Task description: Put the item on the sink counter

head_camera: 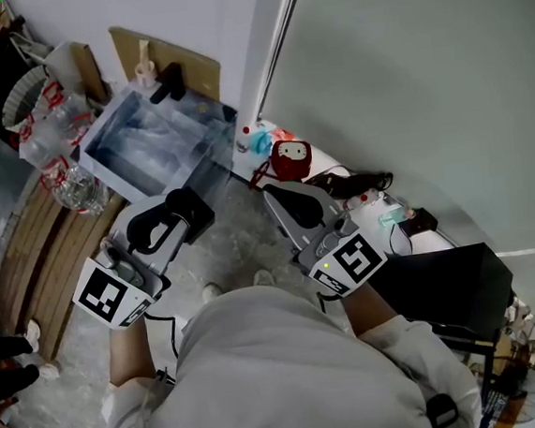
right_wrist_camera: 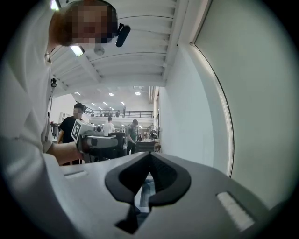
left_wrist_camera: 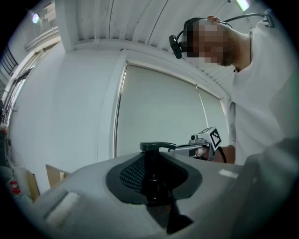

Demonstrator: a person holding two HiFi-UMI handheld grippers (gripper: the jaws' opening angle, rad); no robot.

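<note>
— At the far left, along the wall, what stands there?

— A cluster of clear plastic bottles (head_camera: 60,162). Just right of them is the steel sink (head_camera: 117,166), with a black faucet (head_camera: 165,82) at its back rim.

— And the left hand-held gripper (head_camera: 178,217)?

— It hangs in front of the sink and points toward it. In the left gripper view its jaws are drawn together, and they grip nothing.

— Where is the item?

— The red item (head_camera: 290,159) lies on the white tabletop (head_camera: 331,168), just right of the sink and close to the wall. A small teal thing (head_camera: 259,143) sits just beside it on its left. Neither gripper touches the item.

— The right hand-held gripper (head_camera: 290,201)?

— It is held just below the red item in the head view, near it but apart. In the right gripper view its jaw tips meet. Only a narrow slit shows behind the tips, with pale background through it. It holds nothing.

— Anything farther right?

— A dark cluttered heap (head_camera: 354,186) on the tabletop, then a black boxy object (head_camera: 443,281) at the person's right side. I cannot tell what either one is.
</note>
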